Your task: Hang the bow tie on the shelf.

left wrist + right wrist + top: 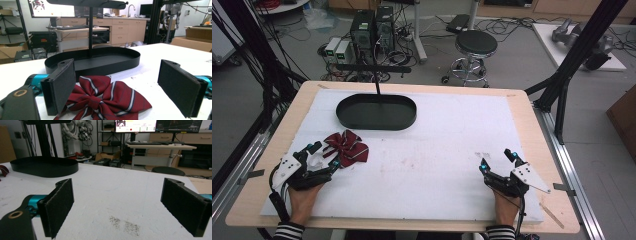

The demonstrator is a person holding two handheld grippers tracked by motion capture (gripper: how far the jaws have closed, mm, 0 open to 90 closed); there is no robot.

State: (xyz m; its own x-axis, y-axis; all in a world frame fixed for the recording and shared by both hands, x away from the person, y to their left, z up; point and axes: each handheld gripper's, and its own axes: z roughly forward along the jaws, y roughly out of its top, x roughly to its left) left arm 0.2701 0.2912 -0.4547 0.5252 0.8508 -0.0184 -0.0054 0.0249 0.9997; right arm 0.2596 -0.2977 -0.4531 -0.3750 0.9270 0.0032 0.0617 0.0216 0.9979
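The left gripper had its two black jaws spread wide apart, low over the white table surface. Between them lay a dark red bow tie with pale stripes (its left loop tucked close beside the left jaw; contact could not be judged). Just beyond the bow stood a black oval tray, a thin black post rising from its middle to a crossbar overhead. Desks, cabinets and a monitor lined the room behind.
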